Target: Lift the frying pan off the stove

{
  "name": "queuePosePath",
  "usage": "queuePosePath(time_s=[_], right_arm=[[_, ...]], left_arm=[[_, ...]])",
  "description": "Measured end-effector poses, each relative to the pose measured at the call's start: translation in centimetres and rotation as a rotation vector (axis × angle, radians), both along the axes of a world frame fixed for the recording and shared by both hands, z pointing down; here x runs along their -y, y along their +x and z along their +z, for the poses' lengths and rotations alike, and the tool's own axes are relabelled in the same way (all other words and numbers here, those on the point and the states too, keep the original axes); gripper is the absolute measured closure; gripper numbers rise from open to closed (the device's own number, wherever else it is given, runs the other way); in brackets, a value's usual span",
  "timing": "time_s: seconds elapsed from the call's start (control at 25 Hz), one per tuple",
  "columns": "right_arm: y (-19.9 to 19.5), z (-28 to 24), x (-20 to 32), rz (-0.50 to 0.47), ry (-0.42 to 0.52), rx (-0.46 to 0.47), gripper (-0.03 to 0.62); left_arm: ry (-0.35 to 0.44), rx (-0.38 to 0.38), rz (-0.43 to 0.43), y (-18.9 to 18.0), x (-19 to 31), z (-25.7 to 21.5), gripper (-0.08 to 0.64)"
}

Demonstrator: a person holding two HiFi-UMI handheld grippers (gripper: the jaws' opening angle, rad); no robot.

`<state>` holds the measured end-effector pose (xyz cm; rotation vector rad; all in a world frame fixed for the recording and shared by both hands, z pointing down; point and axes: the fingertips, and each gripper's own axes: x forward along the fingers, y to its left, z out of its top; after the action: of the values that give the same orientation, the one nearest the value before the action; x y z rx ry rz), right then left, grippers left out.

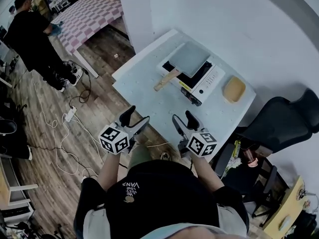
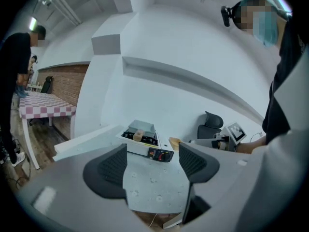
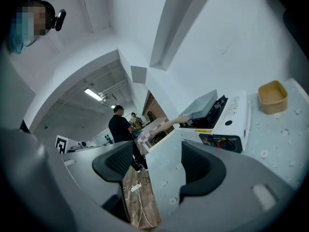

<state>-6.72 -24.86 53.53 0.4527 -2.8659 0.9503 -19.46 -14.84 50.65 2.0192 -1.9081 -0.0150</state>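
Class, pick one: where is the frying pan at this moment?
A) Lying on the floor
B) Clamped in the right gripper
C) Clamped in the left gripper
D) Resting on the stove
D: the frying pan sits on the stove, and the left gripper and right gripper are open and empty.

White speckled table (image 1: 144, 91) fills the middle of the head view. On it sits a white portable stove (image 1: 212, 78), just toward 1 o'clock of the tabletop's centre. A square tan dish (image 1: 234, 89) rests just beside it at 3 o'clock, near the table's edge.
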Motion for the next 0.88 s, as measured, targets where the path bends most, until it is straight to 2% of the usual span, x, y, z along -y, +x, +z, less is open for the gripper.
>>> queuePosePath(time_s=[0.32,0.48,0.6,0.88], right_arm=[[-1.9,0.5,2.8,0.108,-0.014,-0.001,0.287],[-3.1,1.3,4.2,0.212,-0.049,-0.01,0.287],[-4.2,1.2,4.7,0.276,-0.067,-0.006,0.287],[-7.6,0.6,5.5,0.38,-0.148,0.067,0.287]], left_arm=[[0.045,-0.07,0.125,-3.8,7.2,-0.8,0.245],[0.01,-0.101,0.257,-5.2,11.0,-0.1,0.245],[-0.012,-0.152,0.349,-5.9,13.4,0.2,0.245],[-0.062,-0.238,0.525,-7.2,17.4,1.7,0.244]])
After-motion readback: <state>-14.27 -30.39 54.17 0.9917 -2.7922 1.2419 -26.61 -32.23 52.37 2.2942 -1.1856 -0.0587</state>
